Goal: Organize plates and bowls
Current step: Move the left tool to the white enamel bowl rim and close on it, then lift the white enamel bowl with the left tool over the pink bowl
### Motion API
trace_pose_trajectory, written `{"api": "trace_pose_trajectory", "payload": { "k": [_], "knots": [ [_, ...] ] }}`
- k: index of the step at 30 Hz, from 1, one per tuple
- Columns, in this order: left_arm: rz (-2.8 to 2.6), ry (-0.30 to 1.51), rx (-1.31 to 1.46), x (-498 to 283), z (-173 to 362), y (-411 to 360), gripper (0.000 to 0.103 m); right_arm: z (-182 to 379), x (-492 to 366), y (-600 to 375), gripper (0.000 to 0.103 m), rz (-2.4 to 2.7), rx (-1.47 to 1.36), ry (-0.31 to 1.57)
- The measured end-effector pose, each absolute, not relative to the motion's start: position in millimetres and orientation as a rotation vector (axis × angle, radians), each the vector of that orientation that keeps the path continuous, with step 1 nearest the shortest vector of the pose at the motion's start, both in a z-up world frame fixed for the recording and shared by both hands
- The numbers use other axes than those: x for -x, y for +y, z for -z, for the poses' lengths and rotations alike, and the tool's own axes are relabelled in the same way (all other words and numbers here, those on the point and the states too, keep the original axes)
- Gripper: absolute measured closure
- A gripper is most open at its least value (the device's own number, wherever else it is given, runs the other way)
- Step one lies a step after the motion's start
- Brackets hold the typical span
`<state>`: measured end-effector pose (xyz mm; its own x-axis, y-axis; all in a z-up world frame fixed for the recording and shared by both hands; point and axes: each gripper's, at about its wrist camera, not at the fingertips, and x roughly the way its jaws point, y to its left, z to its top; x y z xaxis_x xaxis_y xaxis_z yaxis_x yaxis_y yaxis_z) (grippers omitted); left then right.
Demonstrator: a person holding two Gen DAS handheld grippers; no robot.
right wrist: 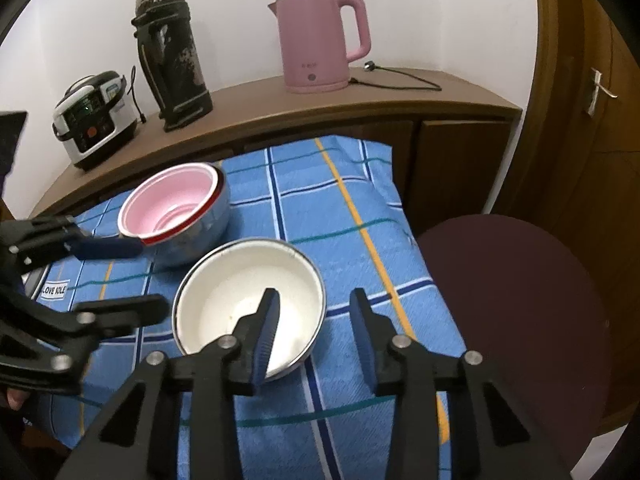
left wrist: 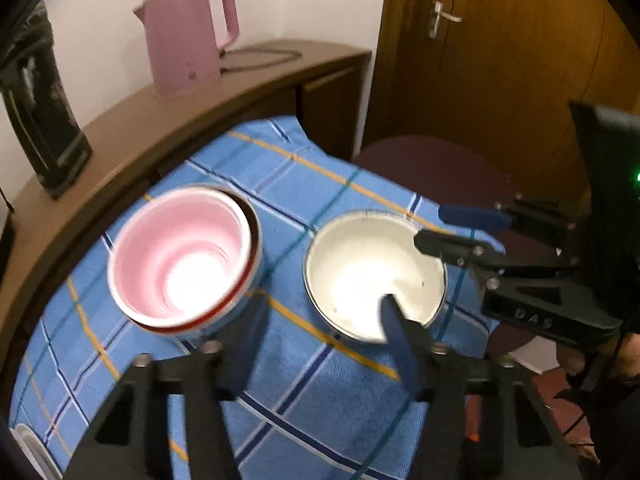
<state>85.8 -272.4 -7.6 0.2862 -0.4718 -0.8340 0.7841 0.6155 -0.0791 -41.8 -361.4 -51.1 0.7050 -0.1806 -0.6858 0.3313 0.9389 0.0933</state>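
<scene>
A pink bowl (left wrist: 180, 256) sits nested in a steel bowl with a red rim (left wrist: 244, 292) on the blue checked cloth (left wrist: 312, 400); it also shows in the right wrist view (right wrist: 172, 204). A white steel bowl (left wrist: 372, 272) stands to its right, also in the right wrist view (right wrist: 244, 300). My left gripper (left wrist: 324, 316) is open, its fingers straddling the gap between the bowls, right finger over the white bowl's near rim. My right gripper (right wrist: 316, 316) is open astride the white bowl's right rim, one finger inside, one outside; it also shows in the left wrist view (left wrist: 432, 228).
A wooden sideboard (right wrist: 360, 104) behind the table carries a pink kettle (right wrist: 316, 40), a dark flask (right wrist: 172, 56) and a rice cooker (right wrist: 92, 116). A maroon stool (right wrist: 520, 300) stands right of the table. A wooden door (left wrist: 500, 60) is beyond.
</scene>
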Motion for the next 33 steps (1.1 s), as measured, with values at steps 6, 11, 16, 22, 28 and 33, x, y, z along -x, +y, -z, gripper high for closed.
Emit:
{"api": "trace_pose_trajectory", "payload": {
  "k": [6,11,16,22,28,33],
  "knots": [
    [0.89,1.033,-0.323,-91.7,21.6,-270.3,0.061,60.0,41.3,-363.2,0.077,0.282,-0.226,0.758],
    [0.917,1.055,-0.307,-91.1,29.7,-275.1,0.062,66.7,41.4,-362.6,0.087,0.27,-0.231,0.774],
    [0.934,1.054,-0.29,-90.9,36.1,-278.5,0.07,67.3,40.6,-360.1,0.089,0.283,-0.221,0.769],
    [0.929,1.028,-0.277,-87.0,29.2,-274.3,0.071,59.2,40.5,-360.7,0.09,0.298,-0.234,0.751],
    [0.916,0.999,-0.247,-87.5,11.3,-263.7,0.071,37.9,41.6,-355.3,0.09,0.276,-0.233,0.711],
    [0.904,0.974,-0.203,-93.5,-6.1,-249.8,0.071,17.5,38.3,-347.8,0.09,0.255,-0.217,0.674]
  ]
}}
